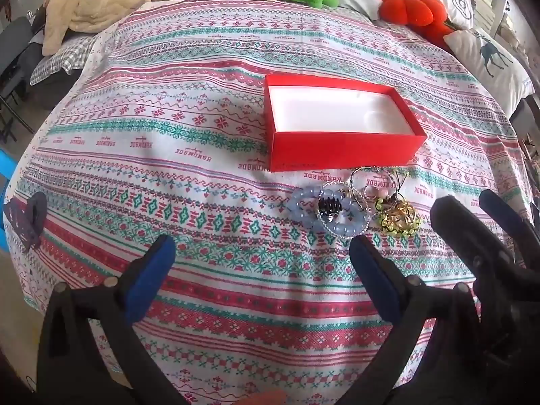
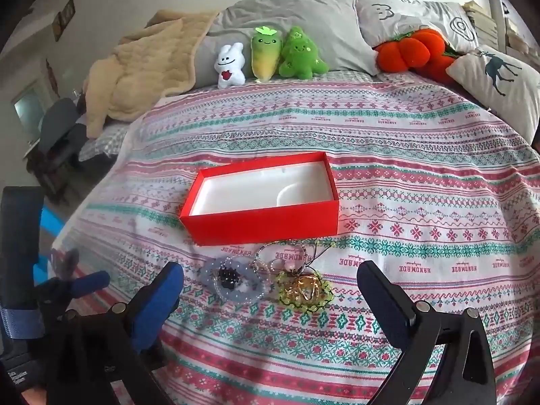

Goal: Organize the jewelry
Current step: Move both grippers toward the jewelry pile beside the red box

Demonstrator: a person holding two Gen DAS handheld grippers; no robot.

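Jewelry lay piled before empty box; both grippers gaped, holding nothing. Next: first pick, likely one piece singled out.

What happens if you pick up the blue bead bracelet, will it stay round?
Probably not. The blue bracelet looks like beads on a string, so it would likely sag into a loop. A black clip sits on it and thin chains cross it, so those might slide off or come along. The smooth beads could slip.
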